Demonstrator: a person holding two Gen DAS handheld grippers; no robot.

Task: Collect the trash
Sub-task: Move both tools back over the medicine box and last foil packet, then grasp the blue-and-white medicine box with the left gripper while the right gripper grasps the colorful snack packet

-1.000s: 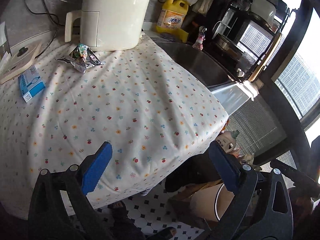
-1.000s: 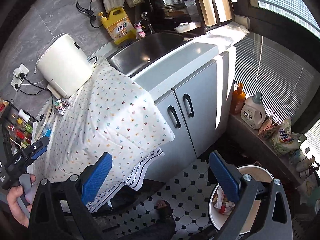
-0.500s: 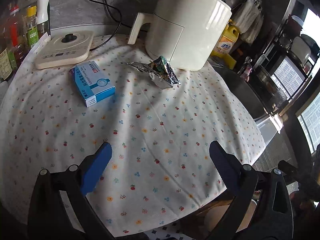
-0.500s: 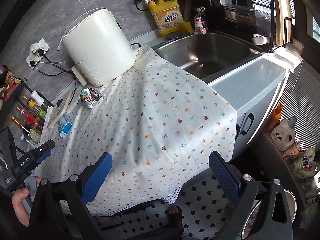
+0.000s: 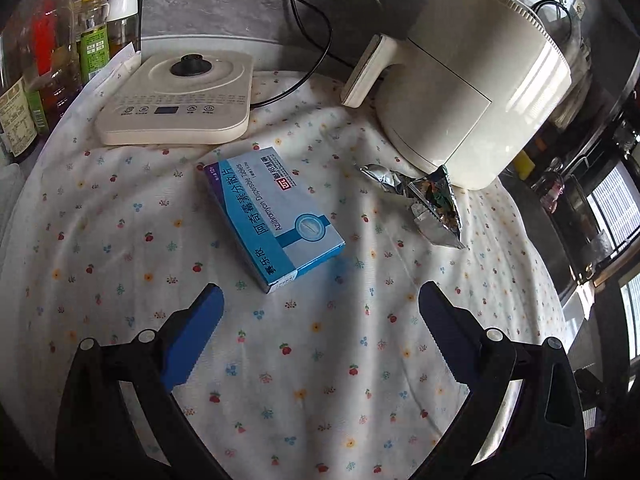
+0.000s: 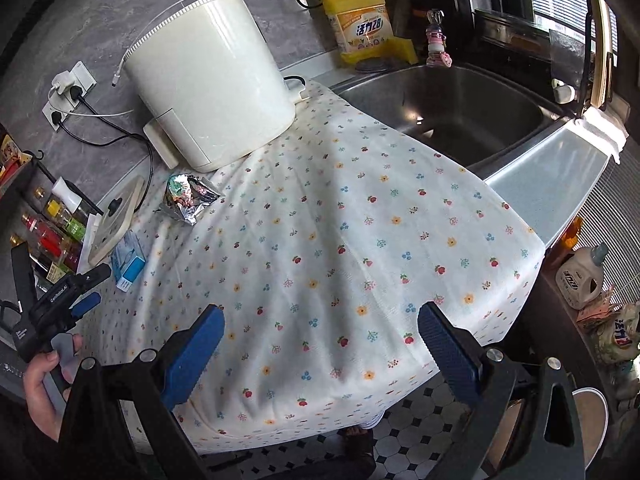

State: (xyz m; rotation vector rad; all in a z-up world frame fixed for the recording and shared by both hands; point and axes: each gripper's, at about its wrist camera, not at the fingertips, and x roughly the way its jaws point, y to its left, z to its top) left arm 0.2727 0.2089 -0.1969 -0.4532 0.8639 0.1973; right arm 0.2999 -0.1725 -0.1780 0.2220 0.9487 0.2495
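Note:
A blue medicine box (image 5: 276, 218) lies on the flowered tablecloth (image 5: 320, 360). A crumpled foil snack wrapper (image 5: 430, 200) lies to its right, against the cream air fryer (image 5: 468, 84). My left gripper (image 5: 320, 304) is open and empty, just short of the box. The right wrist view shows the wrapper (image 6: 188, 196), the box (image 6: 128, 262) and the left gripper (image 6: 80, 300) at the far left. My right gripper (image 6: 320, 320) is open and empty above the cloth's front edge. A white bin (image 6: 588, 412) stands on the floor at lower right.
A cream kettle base (image 5: 176, 96) sits behind the box, with sauce bottles (image 5: 52, 52) at the far left. A steel sink (image 6: 452, 108) lies right of the cloth, a yellow detergent jug (image 6: 360, 20) behind it. Cables run along the wall.
My left gripper has swung left and moved in toward the blue box and wrapper. My right gripper has turned from the cabinet and floor bin up toward the table.

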